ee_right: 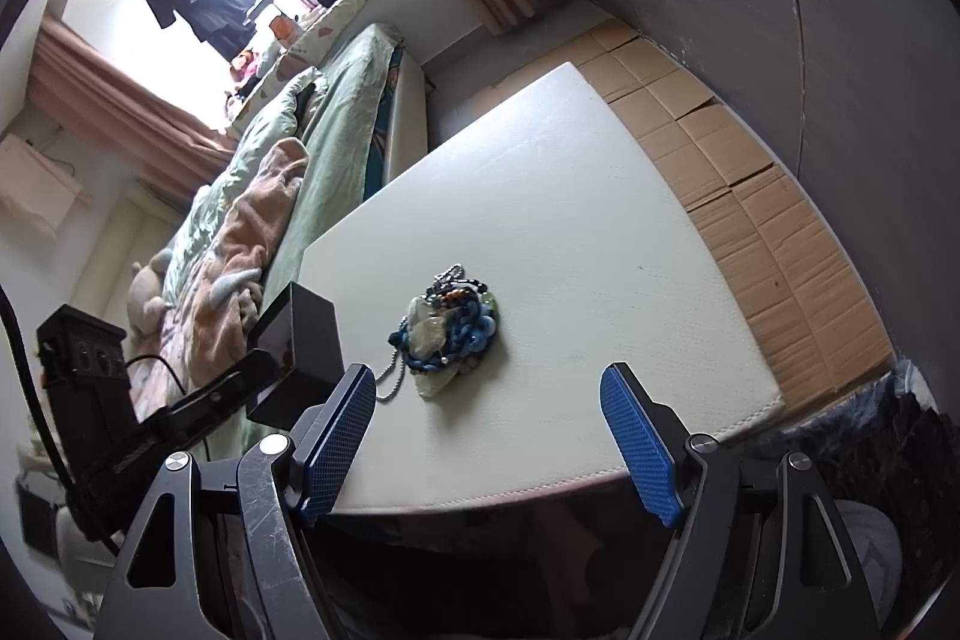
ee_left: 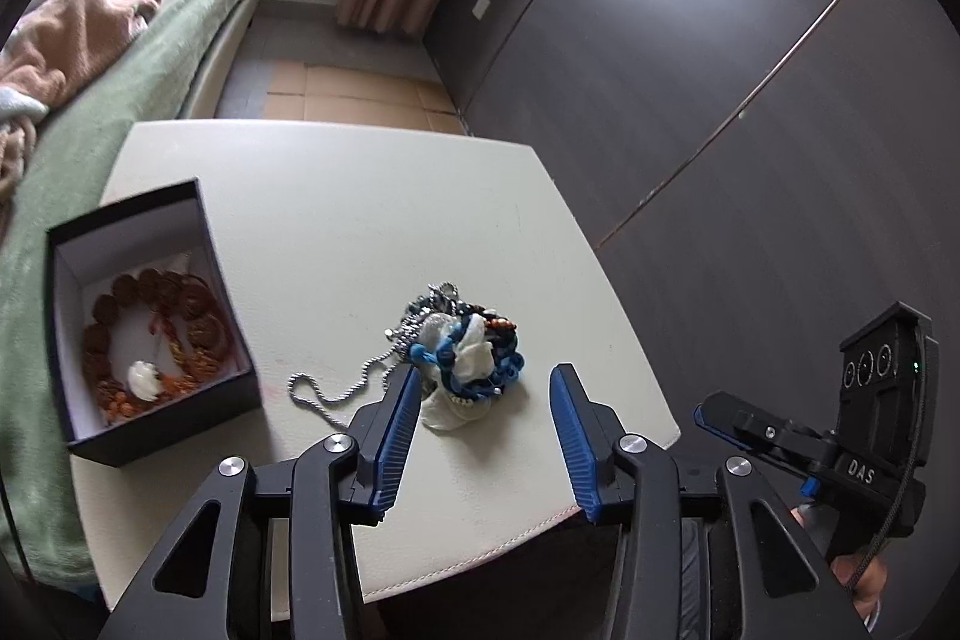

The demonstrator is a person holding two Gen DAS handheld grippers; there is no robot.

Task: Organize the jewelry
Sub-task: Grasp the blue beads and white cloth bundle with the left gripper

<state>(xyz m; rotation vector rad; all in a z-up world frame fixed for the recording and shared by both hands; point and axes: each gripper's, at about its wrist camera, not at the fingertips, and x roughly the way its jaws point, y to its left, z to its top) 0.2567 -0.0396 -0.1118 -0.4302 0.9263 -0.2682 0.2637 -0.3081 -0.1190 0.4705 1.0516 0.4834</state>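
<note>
A tangled pile of jewelry (ee_left: 462,346) with blue cord, beads, white pieces and a silver ball chain (ee_left: 336,394) lies on the white table (ee_left: 360,196). My left gripper (ee_left: 486,370) is open, its blue pads on either side of the pile's near edge without pressing it. To the left stands an open black box (ee_left: 129,208) with brown bead bracelets inside. In the right wrist view the pile (ee_right: 450,334) lies just beyond my open right gripper (ee_right: 489,370), which holds nothing. The box (ee_right: 306,334) sits left of the pile there.
A bed with a green cover (ee_left: 120,100) runs along the table's left side. Flattened cardboard (ee_right: 750,220) covers the floor beyond the table, and a dark wardrobe wall (ee_left: 720,100) rises on the right. The right gripper's body (ee_left: 750,424) shows at the table's near right corner.
</note>
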